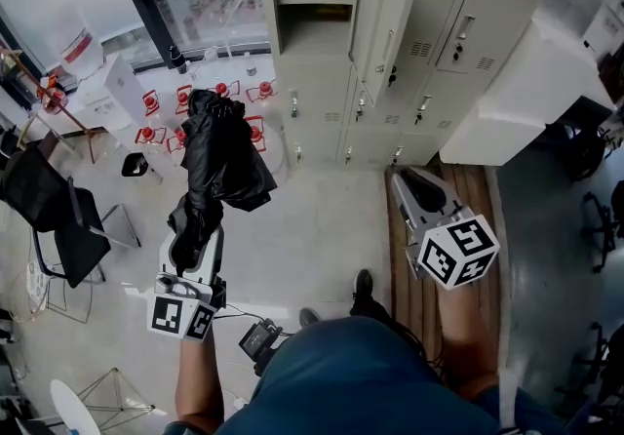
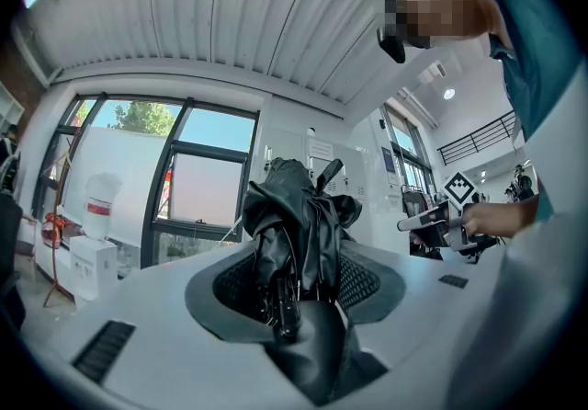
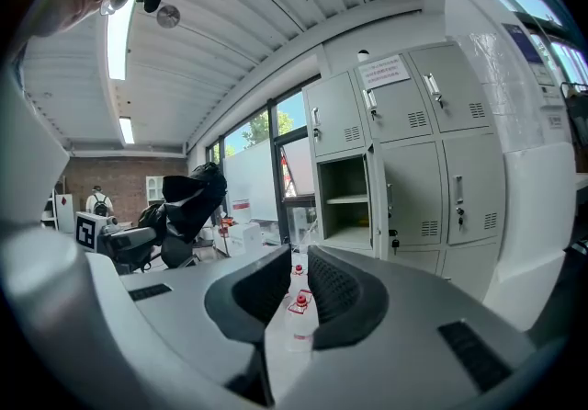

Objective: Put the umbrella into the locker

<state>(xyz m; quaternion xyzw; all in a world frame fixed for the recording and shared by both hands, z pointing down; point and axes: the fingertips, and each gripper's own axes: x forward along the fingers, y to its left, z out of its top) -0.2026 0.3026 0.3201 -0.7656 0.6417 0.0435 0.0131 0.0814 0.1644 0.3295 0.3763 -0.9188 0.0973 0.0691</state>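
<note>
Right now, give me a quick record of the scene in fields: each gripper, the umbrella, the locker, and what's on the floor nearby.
Left gripper: shut on the folded black umbrella, which sticks out ahead of the jaws
Right gripper: jaws slightly apart, nothing between them
Umbrella place: outside the locker, not yet in
Locker: one compartment open, its door swung out, a shelf inside; neighbouring doors closed
Floor: red-capped bottles by the window
</note>
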